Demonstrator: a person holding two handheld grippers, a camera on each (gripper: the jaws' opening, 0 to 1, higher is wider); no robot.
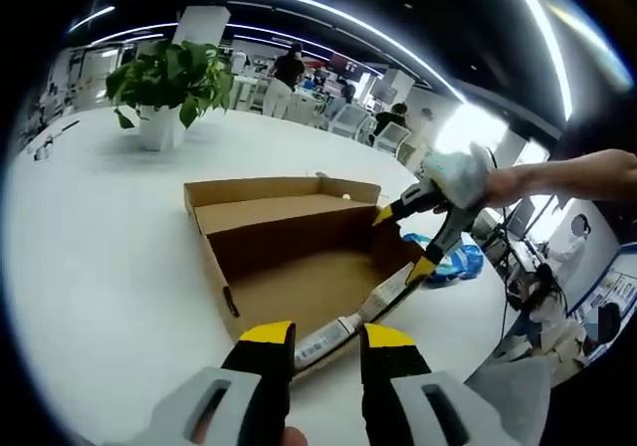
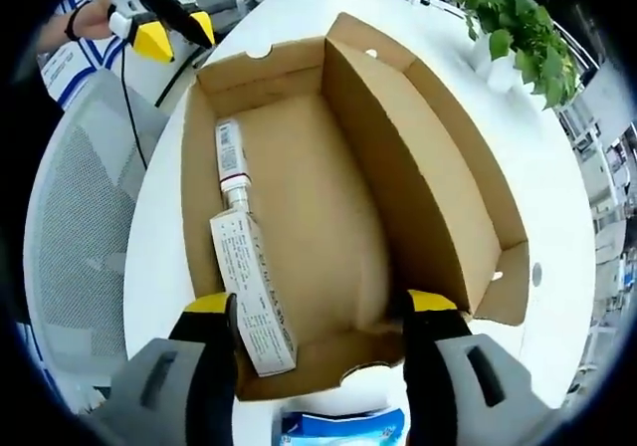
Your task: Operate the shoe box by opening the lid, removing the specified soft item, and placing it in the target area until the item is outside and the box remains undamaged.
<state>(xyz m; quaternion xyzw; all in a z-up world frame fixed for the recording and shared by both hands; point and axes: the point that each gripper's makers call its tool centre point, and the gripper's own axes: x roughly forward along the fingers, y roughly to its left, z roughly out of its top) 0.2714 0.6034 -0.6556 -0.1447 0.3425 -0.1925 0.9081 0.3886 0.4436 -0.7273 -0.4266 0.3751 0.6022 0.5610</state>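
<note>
- On the white table (image 1: 119, 227) sits the open cardboard shoe box (image 1: 299, 257), its lid (image 2: 428, 157) folded back upright.
- Inside, along one wall, lie a small white carton (image 2: 254, 292) and a white tube (image 2: 231, 162), end to end.
- Left gripper (image 1: 328, 341): yellow-tipped jaws spread, holding nothing, just short of the box's near edge.
- Right gripper (image 2: 320, 312): jaws spread wide over the box's end, holding nothing; one jaw is just beside the carton.
- A blue packet (image 2: 343, 426) lies outside the box, beside its end wall.
- A potted plant (image 1: 164, 93) stands farther off.
</note>
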